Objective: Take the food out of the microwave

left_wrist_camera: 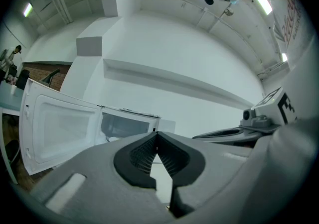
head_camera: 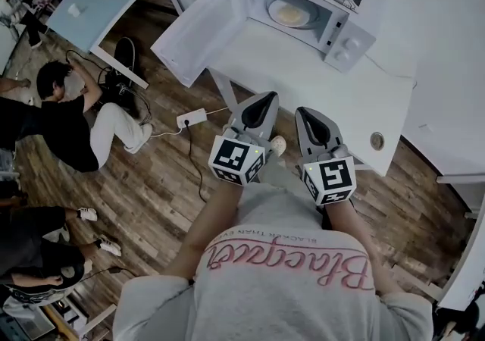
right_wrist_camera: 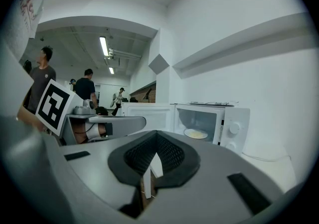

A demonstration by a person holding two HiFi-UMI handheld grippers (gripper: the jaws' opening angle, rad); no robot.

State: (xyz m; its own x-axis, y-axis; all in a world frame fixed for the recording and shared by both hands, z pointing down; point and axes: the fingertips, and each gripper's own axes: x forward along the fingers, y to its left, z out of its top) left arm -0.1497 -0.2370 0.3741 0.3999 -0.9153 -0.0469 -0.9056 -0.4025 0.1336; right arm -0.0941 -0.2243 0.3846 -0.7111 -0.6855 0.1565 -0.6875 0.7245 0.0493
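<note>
The left gripper is held with its jaws pressed together, nothing pinched; the right gripper is likewise closed and empty; the plate of food is seen inside the open microwave on the white table, well apart from both.

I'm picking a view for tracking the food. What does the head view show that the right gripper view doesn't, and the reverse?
Only the head view: the power strip on the wood floor and a small round object on the table. Only the right gripper view: ceiling lights and people standing far off. Both: the open microwave, the plate of food inside it, and the left gripper.
</note>
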